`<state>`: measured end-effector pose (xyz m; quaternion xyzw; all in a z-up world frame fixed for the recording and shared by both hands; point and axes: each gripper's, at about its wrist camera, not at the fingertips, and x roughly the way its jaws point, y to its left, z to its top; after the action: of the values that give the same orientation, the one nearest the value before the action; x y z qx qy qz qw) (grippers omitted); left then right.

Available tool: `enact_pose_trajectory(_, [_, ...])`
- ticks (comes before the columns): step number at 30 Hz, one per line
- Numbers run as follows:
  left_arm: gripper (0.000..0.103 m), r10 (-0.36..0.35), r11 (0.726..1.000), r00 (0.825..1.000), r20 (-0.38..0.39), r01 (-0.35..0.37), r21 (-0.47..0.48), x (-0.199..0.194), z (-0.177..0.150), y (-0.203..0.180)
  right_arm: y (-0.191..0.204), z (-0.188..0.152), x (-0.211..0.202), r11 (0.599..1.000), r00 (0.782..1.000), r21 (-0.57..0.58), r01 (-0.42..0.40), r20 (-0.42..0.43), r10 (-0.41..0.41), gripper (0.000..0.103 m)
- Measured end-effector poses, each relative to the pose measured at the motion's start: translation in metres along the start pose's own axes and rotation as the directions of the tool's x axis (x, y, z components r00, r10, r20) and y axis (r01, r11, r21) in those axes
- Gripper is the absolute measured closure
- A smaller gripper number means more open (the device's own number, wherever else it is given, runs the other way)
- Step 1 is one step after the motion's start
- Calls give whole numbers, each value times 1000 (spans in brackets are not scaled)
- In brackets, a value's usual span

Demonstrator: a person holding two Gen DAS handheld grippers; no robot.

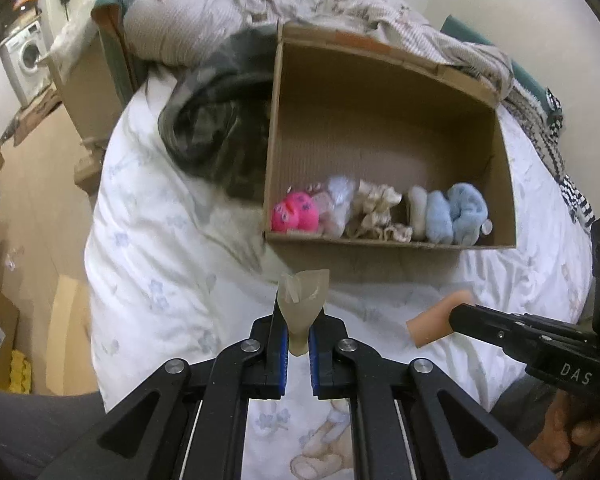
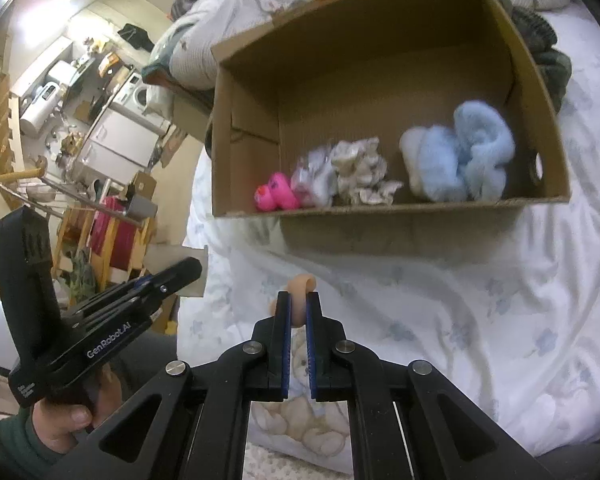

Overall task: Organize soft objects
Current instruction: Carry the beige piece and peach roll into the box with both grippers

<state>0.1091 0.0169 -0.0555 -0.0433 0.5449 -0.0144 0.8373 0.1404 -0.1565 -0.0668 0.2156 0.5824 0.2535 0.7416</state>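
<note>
1. On the bed (image 1: 148, 264), covered with a white floral duvet, we see an open cardboard box (image 1: 384, 120) standing near the pillows and crumpled bedding at the far end.
2. Along the box's near wall we note a row of soft items: a pink plush piece (image 1: 294, 213) at the left corner, a pale bundle (image 1: 337, 204) just beside it, cream ruffled fabric (image 1: 376, 210) in the middle, and fluffy light-blue and white socks (image 1: 450, 216) toward the right. The same row shows in the right wrist view: pink (image 2: 276, 192), cream (image 2: 360, 178), blue (image 2: 466, 156).
3. We hold the left gripper (image 1: 299, 340) above the duvet, in front of the box. Its jaws are clamped on a beige stocking-like piece (image 1: 302, 300), whose upper end fans out above the fingertips.
4. We hold the right gripper (image 2: 299, 312) also in front of the box, to the right of the left one. Its jaws are clamped on a peach-coloured soft piece (image 2: 302, 284); in the left wrist view that piece (image 1: 432, 316) sticks out sideways from the tips.
5. Both held pieces are outside the box, short of its near wall.
6. A dark camouflage-pattern cloth (image 1: 208, 128) lies against the box's left wall.
7. A teddy-bear print (image 2: 300, 416) on the duvet shows beneath the grippers.
</note>
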Motion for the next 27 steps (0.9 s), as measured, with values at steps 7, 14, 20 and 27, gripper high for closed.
enact_pose_trajectory(7, [95, -11, 999, 998, 60, 8, 42, -17, 12, -13, 4, 16, -25, 999, 994, 13, -30, 104, 28, 95])
enact_pose_trajectory(14, [95, -57, 997, 997, 60, 53, 65, -24, 46, -32, -5, 39, -54, 998, 983, 41, -46, 178, 38, 95])
enact_pose_trajectory(20, [95, -48, 995, 995, 88, 40, 86, -25, 81, -40, -15, 62, -70, 1000, 974, 26, -12, 225, 6, 95])
enact_pose_trajectory(27, [95, -25, 988, 992, 127, 5, 154, -3, 96, -48, -43, 64, -55, 995, 971, 98, 19, 235, -42, 95])
